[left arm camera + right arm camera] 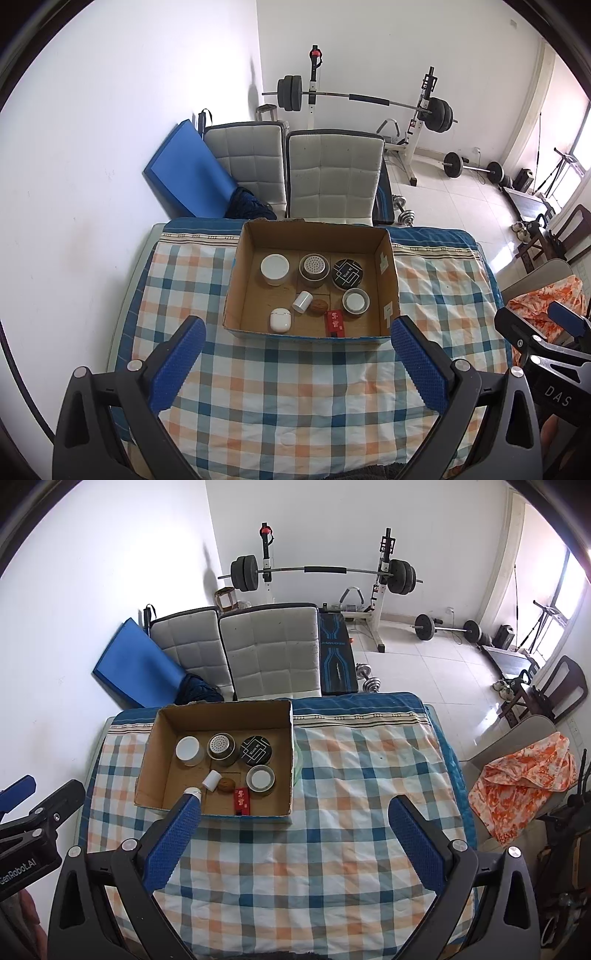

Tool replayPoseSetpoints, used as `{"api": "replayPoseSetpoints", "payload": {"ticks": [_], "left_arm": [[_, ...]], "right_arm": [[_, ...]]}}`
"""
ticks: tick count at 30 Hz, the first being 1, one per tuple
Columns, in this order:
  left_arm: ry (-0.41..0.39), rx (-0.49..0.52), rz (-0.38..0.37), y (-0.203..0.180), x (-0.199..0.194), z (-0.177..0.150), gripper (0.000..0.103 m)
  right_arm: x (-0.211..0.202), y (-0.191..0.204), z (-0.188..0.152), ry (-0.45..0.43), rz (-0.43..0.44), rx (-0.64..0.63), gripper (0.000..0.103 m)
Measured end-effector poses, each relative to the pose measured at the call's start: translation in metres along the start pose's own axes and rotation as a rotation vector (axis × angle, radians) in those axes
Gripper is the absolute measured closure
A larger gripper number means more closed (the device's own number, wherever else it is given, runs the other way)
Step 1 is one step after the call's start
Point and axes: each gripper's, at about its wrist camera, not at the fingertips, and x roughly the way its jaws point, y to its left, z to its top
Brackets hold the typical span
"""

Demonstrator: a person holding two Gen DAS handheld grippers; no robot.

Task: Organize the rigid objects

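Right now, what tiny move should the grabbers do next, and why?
Probably none beyond backing away: the left gripper and right gripper hover with jaws wide open and empty, and every small item already sits inside the cardboard box. The checkered cloth shows nothing loose.

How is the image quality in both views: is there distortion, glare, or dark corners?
Left wrist view: strong fisheye bending, black corners, the cardboard box evenly lit and sharp. Right wrist view: same curved edges; bright window glare at the right washes out the floor; the checked tablecloth stays clear.
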Motion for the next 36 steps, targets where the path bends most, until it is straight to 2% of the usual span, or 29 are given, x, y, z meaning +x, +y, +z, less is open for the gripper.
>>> {"api": "replayPoseSetpoints", "payload": {"ticks": [36], "left_arm": [[0.042, 0.008, -0.007, 0.001, 0.012, -0.018, 0.000]], "right_arm": [[0.002, -0.005, -0.021, 0.031, -0.003, -0.010, 0.000]]}}
